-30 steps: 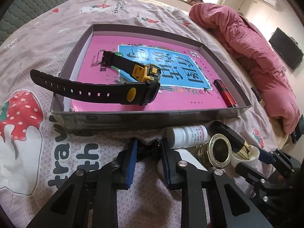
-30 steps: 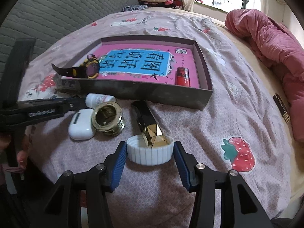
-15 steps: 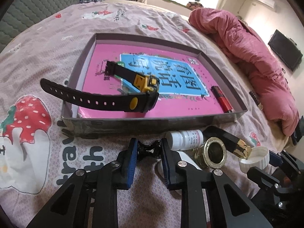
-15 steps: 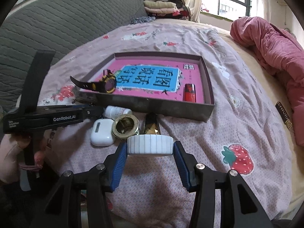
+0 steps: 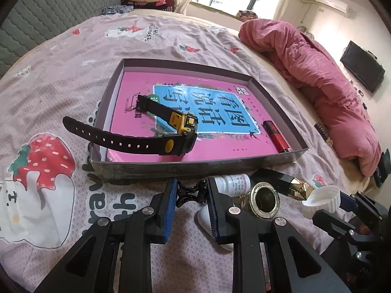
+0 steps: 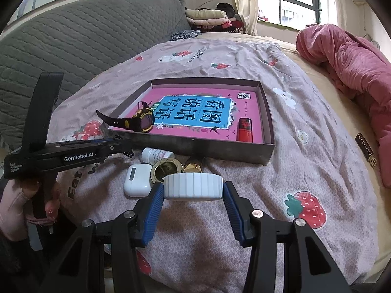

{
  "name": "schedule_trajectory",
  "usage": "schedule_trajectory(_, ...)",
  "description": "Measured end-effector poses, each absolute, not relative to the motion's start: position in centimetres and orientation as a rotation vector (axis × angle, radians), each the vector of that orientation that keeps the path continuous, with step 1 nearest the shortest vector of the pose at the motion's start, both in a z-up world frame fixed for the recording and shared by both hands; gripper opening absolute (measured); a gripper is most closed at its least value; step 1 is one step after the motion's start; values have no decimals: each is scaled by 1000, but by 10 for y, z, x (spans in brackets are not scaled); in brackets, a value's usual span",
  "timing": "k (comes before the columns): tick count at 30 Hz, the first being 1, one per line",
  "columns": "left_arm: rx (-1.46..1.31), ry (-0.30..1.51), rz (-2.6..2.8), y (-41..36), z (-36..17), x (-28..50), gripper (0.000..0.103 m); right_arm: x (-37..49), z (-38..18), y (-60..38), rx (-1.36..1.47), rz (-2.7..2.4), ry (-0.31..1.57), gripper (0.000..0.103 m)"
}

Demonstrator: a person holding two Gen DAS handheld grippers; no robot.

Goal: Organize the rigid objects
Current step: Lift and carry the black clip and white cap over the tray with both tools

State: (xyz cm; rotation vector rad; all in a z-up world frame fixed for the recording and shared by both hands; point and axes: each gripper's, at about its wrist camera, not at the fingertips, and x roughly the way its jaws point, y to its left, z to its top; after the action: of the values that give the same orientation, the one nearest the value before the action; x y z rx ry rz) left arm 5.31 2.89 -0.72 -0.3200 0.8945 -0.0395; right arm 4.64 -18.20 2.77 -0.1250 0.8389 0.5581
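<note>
Lifted off bedsheet since earlier: white cap (image 6: 193,186), now clamped across its ribbed sides by right gripper (image 6: 193,193), box (image 6: 267,112) at 12 o'clock. Light, stiff, slippery-ish plastic; side grip fine. Left gripper (image 5: 191,194) pinching black clip (image 5: 190,191).

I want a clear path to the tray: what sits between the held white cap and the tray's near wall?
Right wrist view: brass ring and gold-tipped black piece.

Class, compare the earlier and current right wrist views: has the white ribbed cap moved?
Yes. The white ribbed cap, clamped in the right gripper, has risen off the bedspread, away from the gold-tipped black piece.
</note>
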Motion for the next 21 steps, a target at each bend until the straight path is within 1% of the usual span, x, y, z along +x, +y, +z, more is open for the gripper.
schedule_trajectory(21,-301,841,-34,30,10,41,24,50,40,-197,-63,524,787,50)
